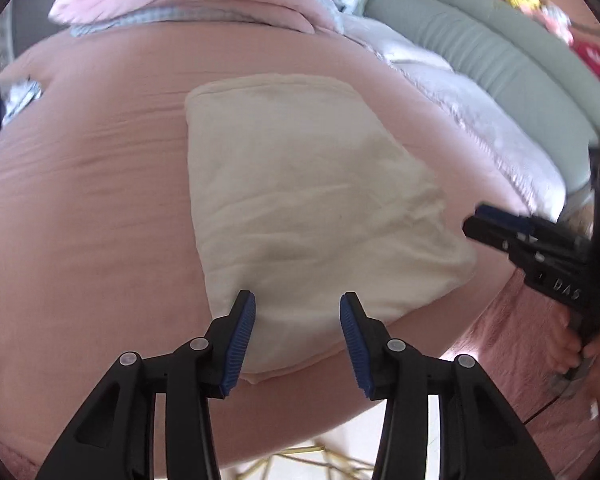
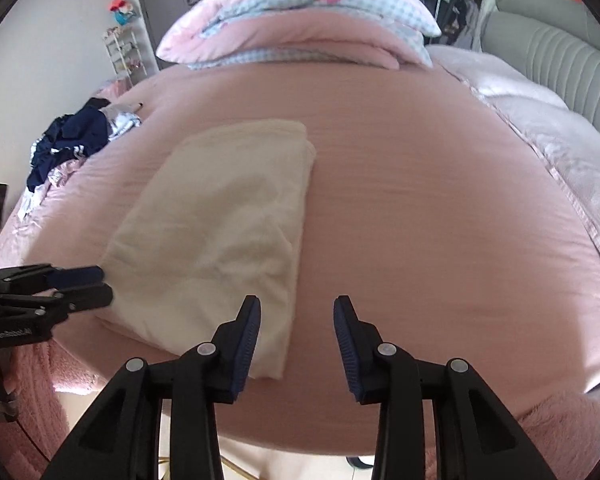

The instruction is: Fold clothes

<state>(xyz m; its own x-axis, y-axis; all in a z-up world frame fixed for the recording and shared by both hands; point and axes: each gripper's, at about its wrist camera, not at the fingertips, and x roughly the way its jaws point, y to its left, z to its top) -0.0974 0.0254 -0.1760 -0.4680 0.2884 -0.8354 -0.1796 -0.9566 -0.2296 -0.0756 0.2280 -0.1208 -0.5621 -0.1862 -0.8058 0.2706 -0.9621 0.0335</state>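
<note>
Both tools, left tool (image 1: 298, 308) and right tool (image 2: 297, 312), gape empty above folded cream cloth (image 1: 300, 200); lettering unreadable.

Right gripper (image 2: 297, 308) hangs w/ jaws apart, nothing between, over pink bedspread (image 2: 420, 208); folded cream garment (image 2: 220, 224) lies just left. Left gripper (image 2: 100, 286) at garment's near-left edge; navy clothes pile (image 2: 76, 136) far left.
</note>
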